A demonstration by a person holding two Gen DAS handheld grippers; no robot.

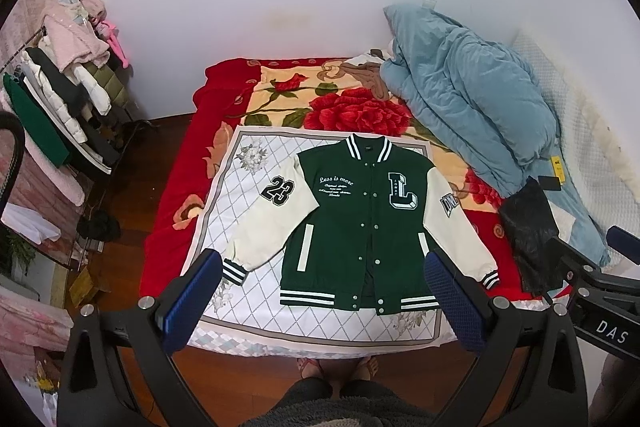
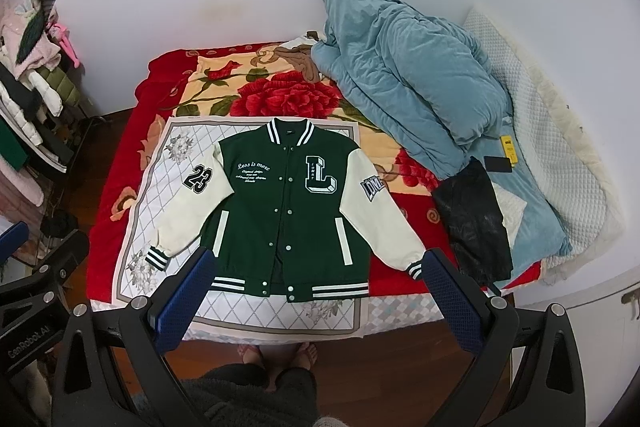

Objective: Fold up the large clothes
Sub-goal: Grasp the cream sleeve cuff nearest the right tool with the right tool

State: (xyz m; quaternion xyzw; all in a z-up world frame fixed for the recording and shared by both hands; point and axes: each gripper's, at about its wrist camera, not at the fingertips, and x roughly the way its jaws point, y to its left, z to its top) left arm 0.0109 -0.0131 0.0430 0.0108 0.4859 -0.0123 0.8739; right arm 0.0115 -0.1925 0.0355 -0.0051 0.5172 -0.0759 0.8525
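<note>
Here, in the left wrist view, the left gripper (image 1: 324,291) is released, its blue fingers (image 1: 192,303) wide apart above the near bed edge. The jacket (image 1: 360,223) lies flat, face up, on a white cloth (image 1: 224,203), collar toward 12 o'clock.

In the right wrist view, the right gripper (image 2: 316,291) is also released and grasps nothing. The jacket (image 2: 288,215) is at the centre, a blue quilt (image 2: 412,91) at 2 o'clock.

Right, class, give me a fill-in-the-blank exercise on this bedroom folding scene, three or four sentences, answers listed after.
1. The jacket has a green body and ____ sleeves.
2. The number patch on one sleeve reads ____.
3. The jacket lies spread flat, front side ____.
4. The crumpled quilt heaped on the bed beyond the jacket is ____ in colour.

Missing words: cream; 23; up; blue
</note>
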